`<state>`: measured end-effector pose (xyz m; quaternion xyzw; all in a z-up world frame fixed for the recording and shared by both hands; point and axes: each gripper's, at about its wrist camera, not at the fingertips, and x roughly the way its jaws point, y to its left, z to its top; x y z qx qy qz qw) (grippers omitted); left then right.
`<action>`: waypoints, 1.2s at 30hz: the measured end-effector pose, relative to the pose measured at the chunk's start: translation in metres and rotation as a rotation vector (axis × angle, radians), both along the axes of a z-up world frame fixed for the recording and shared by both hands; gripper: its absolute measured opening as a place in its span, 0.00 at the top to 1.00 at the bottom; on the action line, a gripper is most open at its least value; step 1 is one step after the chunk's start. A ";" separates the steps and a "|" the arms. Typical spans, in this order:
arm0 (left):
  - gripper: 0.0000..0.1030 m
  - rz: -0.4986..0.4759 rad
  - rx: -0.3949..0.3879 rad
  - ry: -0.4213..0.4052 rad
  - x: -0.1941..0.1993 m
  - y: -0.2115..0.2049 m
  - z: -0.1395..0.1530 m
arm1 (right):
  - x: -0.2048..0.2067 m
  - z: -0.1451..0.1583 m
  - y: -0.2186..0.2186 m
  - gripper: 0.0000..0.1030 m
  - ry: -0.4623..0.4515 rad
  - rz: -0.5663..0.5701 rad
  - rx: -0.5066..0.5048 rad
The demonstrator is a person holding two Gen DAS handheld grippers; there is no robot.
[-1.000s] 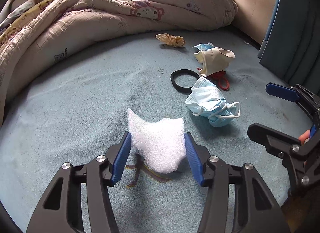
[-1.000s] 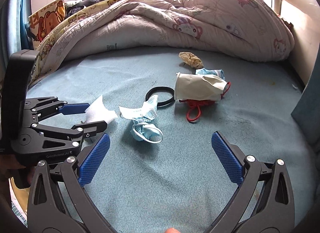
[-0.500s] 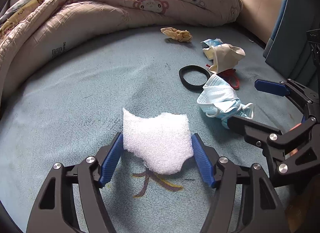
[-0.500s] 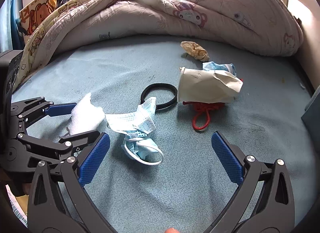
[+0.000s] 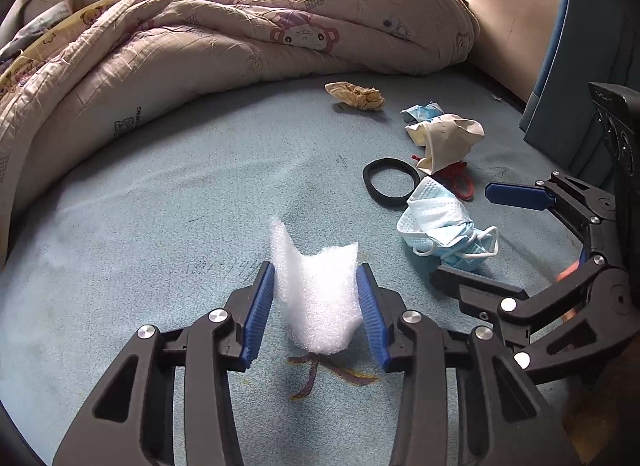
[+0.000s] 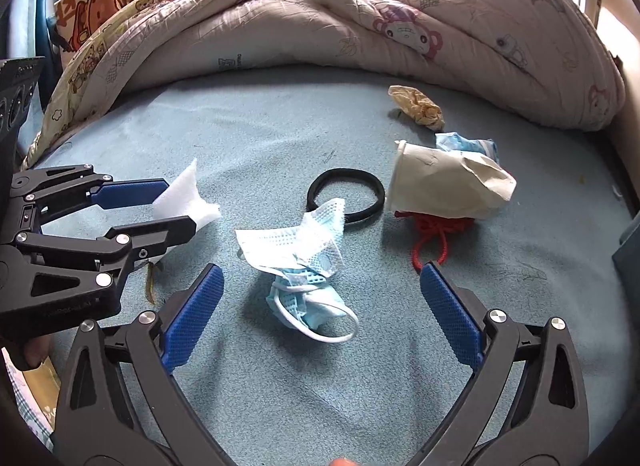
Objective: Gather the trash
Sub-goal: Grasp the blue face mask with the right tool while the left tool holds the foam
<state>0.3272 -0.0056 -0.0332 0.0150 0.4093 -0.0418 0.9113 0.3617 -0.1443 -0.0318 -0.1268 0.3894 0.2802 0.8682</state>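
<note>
Left gripper [image 5: 316,306] angled down — closing, pinching foam scrap [image 5: 318,298]; right gripper [image 6: 320,306] released, closing around face mask [image 6: 300,254].

No legible text; faint, unreadable print on the quilt [image 5: 128,121]
</note>
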 end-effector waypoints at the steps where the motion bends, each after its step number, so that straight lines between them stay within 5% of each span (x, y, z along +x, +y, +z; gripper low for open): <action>1: 0.61 0.002 0.004 0.005 0.001 0.002 -0.001 | 0.002 -0.003 0.003 0.16 0.017 0.001 -0.012; 3: 0.60 -0.008 -0.016 0.000 0.001 0.005 -0.002 | 0.004 -0.010 0.007 0.37 0.048 0.002 -0.045; 8: 0.60 -0.016 -0.064 -0.011 -0.002 0.012 -0.001 | -0.007 -0.008 0.003 0.67 0.031 0.009 -0.046; 13: 0.62 -0.026 -0.048 -0.023 -0.006 0.009 0.000 | -0.015 -0.003 -0.005 0.67 0.010 0.014 -0.022; 14: 0.57 -0.029 -0.041 -0.018 -0.004 0.008 -0.001 | -0.016 -0.003 -0.007 0.67 0.013 0.015 -0.012; 15: 0.43 -0.041 -0.042 0.012 -0.001 0.007 -0.004 | -0.015 -0.002 -0.008 0.67 0.017 0.012 -0.004; 19: 0.38 -0.075 -0.052 0.065 0.006 0.004 -0.011 | -0.011 -0.003 -0.012 0.67 0.036 0.009 0.019; 23: 0.44 -0.074 -0.003 0.062 0.008 -0.002 -0.011 | -0.011 -0.002 -0.012 0.67 0.039 0.015 0.030; 28: 0.65 -0.063 -0.082 -0.011 -0.005 0.010 0.001 | -0.016 -0.001 -0.012 0.67 0.025 0.021 0.021; 36: 0.65 -0.079 -0.001 -0.031 -0.026 0.006 0.008 | -0.033 0.010 -0.020 0.70 0.005 0.025 0.036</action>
